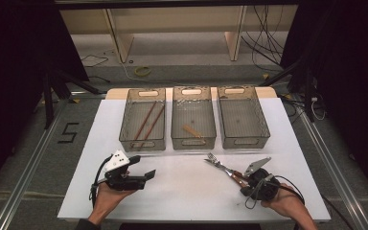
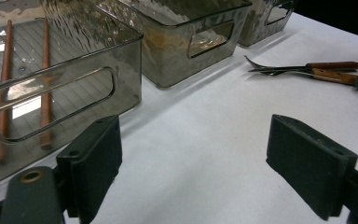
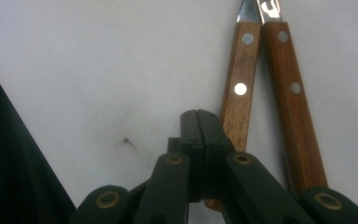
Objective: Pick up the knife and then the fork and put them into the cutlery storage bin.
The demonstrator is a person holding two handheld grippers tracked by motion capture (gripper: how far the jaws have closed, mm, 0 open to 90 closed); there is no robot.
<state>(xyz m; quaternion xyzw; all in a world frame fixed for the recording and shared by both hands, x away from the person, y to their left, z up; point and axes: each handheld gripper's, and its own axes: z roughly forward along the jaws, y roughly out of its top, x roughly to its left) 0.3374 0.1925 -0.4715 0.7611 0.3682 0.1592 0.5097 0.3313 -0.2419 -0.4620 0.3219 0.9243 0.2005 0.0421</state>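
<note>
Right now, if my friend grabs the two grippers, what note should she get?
Left gripper: jaws open, nothing between them, over the white table.
Right gripper: jaws shut, holding nothing, beside two wooden-handled forks lying on the table.
Done: two brown wooden chopsticks lie in the left smoky clear plastic bin; a small tan wooden piece lies in the middle bin.
Left: the forks are still out; the right bin looks empty.

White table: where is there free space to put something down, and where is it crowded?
The white table is bare between the left tool and the forks, below the three bins. The right bin looks empty. It is crowded where the forks lie against the right tool.
</note>
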